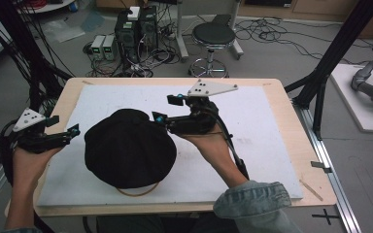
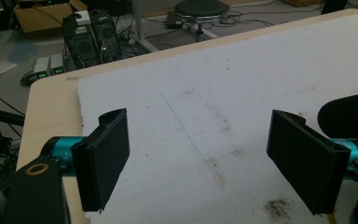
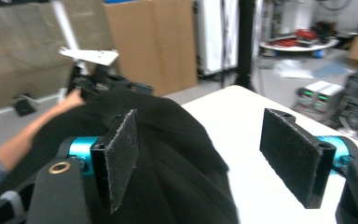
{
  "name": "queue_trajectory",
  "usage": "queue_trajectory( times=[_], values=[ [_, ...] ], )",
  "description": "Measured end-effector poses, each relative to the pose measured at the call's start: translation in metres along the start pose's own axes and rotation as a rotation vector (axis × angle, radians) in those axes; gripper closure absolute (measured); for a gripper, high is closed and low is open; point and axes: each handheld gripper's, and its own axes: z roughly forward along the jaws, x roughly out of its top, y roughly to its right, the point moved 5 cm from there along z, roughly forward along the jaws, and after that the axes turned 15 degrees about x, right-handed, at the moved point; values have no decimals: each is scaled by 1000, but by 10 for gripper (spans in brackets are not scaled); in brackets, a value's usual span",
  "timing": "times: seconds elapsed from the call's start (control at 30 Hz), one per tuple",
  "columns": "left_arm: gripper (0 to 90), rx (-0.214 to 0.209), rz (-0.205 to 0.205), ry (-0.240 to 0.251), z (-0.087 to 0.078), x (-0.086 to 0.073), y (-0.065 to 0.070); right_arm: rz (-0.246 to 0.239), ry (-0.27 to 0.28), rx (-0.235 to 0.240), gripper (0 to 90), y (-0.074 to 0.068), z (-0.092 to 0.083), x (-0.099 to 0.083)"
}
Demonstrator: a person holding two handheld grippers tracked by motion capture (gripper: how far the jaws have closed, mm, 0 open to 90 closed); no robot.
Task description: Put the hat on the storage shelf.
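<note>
- The left gripper (image 1: 64, 127) is held at the left edge of the table, its jaws spread wide with nothing between them; in the left gripper view (image 2: 198, 161) the two black pads stand well apart over bare white board.
- The right gripper (image 1: 167, 109) sits at the upper right edge of the black hat (image 1: 130, 148), jaws also wide apart and empty; in the right gripper view (image 3: 212, 161) one pad stands in front of the hat's cloth and the other over the white surface, and I cannot tell whether the near pad touches the cloth.
- The hat lies flat on the white foam board (image 1: 252, 121), left of the middle, between the two grippers. It is round, dark and soft-looking.
- A thin tan ring or band (image 1: 136, 193) peeks out from under the hat's near edge.
- The foam board rests on a pale wooden table (image 1: 281, 92); its surface shows brownish smudges and faint lines in the left gripper view.
- The person's right arm wears a denim sleeve (image 1: 252, 199); the left forearm (image 1: 22, 194) is bare.
- Beyond the table, on the floor, stand a round black stool (image 1: 213, 35), two dark computer towers (image 1: 136, 29) and a tangle of cables.
</note>
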Motion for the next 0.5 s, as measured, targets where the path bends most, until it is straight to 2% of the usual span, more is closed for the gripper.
queue_trajectory(
  times=[0.03, 0.1, 0.13, 0.17, 0.23, 0.3, 0.33, 0.37, 0.5],
  values=[
    [215, 0, 0, -1, 0, 0, 0, 2, 0, -42, 266, 6, -10, -4],
    [215, -1, 0, 1, 0, 0, 0, 4, 4, -57, 263, 8, -15, -6],
    [214, -1, 0, 1, 1, 0, 1, 13, 8, -84, 254, 14, -24, -10],
    [214, -1, 0, 1, 1, 0, 1, 13, 8, -84, 254, 14, -24, -10],
    [215, -1, 0, 1, 1, 0, 1, 17, 13, -135, 239, 22, -39, -15],
    [215, -1, 0, -1, 1, 0, 1, 19, 14, -151, 236, 25, -44, -17],
    [215, -1, 1, -1, 2, 0, 1, 19, 16, -181, 230, 30, -55, -20],
    [215, -1, 1, -2, 2, 0, 1, 19, 16, -181, 230, 30, -55, -20],
    [215, -3, 2, -1, 3, 1, 1, 21, 17, -260, 223, 41, -78, -31]
  ],
)
